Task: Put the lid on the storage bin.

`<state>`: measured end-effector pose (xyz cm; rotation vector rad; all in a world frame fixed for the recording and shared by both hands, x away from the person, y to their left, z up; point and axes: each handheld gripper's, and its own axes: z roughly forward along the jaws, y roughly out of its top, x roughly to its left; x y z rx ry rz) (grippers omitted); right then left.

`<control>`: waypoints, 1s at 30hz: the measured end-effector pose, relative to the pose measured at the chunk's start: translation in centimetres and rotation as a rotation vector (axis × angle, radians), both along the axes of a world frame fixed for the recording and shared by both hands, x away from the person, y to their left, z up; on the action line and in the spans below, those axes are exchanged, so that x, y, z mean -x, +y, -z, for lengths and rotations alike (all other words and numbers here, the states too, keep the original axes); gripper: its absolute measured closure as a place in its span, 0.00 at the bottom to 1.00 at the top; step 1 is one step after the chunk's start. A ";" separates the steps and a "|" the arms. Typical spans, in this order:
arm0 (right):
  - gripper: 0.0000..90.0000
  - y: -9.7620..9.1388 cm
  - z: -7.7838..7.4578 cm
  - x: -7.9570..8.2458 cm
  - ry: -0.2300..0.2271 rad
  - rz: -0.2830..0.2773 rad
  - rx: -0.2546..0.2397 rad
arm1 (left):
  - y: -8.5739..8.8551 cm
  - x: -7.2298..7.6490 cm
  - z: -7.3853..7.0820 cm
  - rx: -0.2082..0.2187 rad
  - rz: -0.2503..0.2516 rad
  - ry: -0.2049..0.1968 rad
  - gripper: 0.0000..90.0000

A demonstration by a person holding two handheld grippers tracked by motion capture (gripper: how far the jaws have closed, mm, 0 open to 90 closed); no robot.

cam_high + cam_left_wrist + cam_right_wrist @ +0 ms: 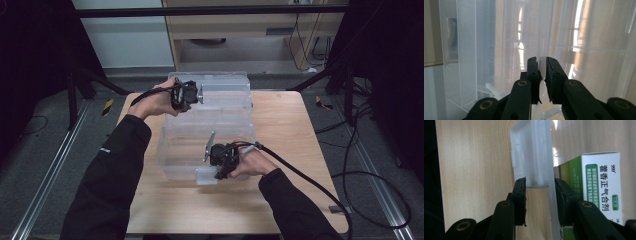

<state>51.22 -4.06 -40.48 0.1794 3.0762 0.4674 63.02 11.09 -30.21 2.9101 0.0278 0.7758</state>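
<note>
Two grippers work on one clear plastic box (207, 125) that stands in the middle of a light wooden table (290, 130). The left gripper (192, 94) sits at the far left part of the box, at its raised lid (220, 82). In the left gripper view its jaws are drawn close together with a thin clear wall (541, 72) running up through the narrow gap; whether the pads already press on it cannot be told. The left hand (155, 100) wraps around the gripper body from the outer side, the dark-sleeved forearm reaching diagonally up from the lower left, and a black cable (150, 95) curls back over the wrist.

The right gripper (220, 157) is at the near front edge of the box, pointing left across the wall. In the right gripper view its jaws stand on either side of the white latch tab (534, 157) and the thin front wall; the right-hand pad lies against the wall, while the left-hand one stands just beside the tab. The right hand (252, 162) holds it from the right, forearm coming up from the lower right, its cable (305, 180) trailing off over the table edge.

Inside the box, just behind that wall, lies a white and green medicine carton (599, 187) with printed characters.
</note>
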 end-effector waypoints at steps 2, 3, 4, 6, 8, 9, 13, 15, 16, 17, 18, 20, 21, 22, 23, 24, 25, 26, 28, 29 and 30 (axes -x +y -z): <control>0.72 0.0 0.0 0.0 0.001 0.004 0.002 | 0.0 0.1 -0.2 -0.006 0.001 0.007 0.90; 0.72 0.0 0.0 0.0 0.000 0.000 0.001 | 0.0 0.2 -0.2 -0.003 0.002 0.009 0.91; 0.72 0.0 0.0 0.0 0.000 0.000 0.003 | 0.0 0.3 -0.3 0.000 0.006 0.009 0.91; 0.72 0.0 0.0 0.1 -0.001 0.002 0.004 | 0.1 0.6 -0.5 0.000 0.007 0.016 0.91; 0.72 0.0 0.0 0.0 -0.005 -0.002 0.007 | 0.1 0.9 -0.7 -0.008 0.015 0.015 0.92; 0.72 0.0 0.0 0.0 -0.004 -0.002 0.008 | 0.1 1.0 -0.6 -0.002 0.017 0.012 0.92; 0.72 0.1 0.0 0.1 0.001 0.004 0.006 | 0.1 1.7 -0.8 -0.005 0.022 0.007 0.92; 0.72 0.1 0.0 0.1 -0.008 0.005 0.009 | 0.2 2.0 -0.9 -0.004 0.027 0.000 0.92; 0.72 0.1 0.0 0.2 -0.004 0.015 0.008 | 0.2 2.2 -0.9 -0.002 0.028 -0.002 0.92; 0.72 0.1 0.0 0.2 -0.006 0.008 0.010 | 0.2 2.3 -0.9 0.000 0.024 -0.001 0.92; 0.72 0.1 0.0 0.2 -0.006 0.007 0.011 | 0.2 2.5 -1.0 -0.011 0.025 -0.002 0.92; 0.72 0.1 0.0 0.2 -0.009 0.001 0.015 | 0.2 2.7 -1.1 -0.011 0.022 -0.004 0.92; 0.72 0.1 0.0 0.2 -0.009 -0.003 0.015 | 0.2 2.8 -1.1 -0.014 0.023 -0.007 0.92; 0.72 0.1 0.0 0.2 -0.008 -0.002 0.018 | 0.1 3.0 -0.9 0.003 0.028 0.028 0.92; 0.72 0.1 0.0 0.2 -0.008 0.001 0.015 | 0.1 3.1 -1.0 0.001 0.028 0.017 0.93; 0.72 0.1 0.0 0.2 -0.011 0.001 0.016 | 0.1 3.1 -1.0 0.001 0.028 0.017 0.93; 0.72 0.1 0.0 0.2 -0.017 -0.003 0.017 | 0.1 3.4 -1.0 -0.005 0.023 0.017 0.93; 0.72 0.1 0.1 0.2 -0.018 -0.004 0.015 | 0.1 3.6 -1.0 0.002 0.014 0.012 0.93; 0.72 0.1 0.0 0.3 -0.011 0.004 0.014 | 0.2 3.8 -0.9 -0.006 0.018 -0.003 0.93; 0.72 0.1 0.0 0.3 -0.007 0.008 0.012 | 0.2 4.0 -0.9 0.001 0.012 -0.004 0.93; 0.72 0.1 0.0 0.3 0.001 0.016 0.014 | 0.3 4.1 -0.8 0.006 0.009 -0.006 0.93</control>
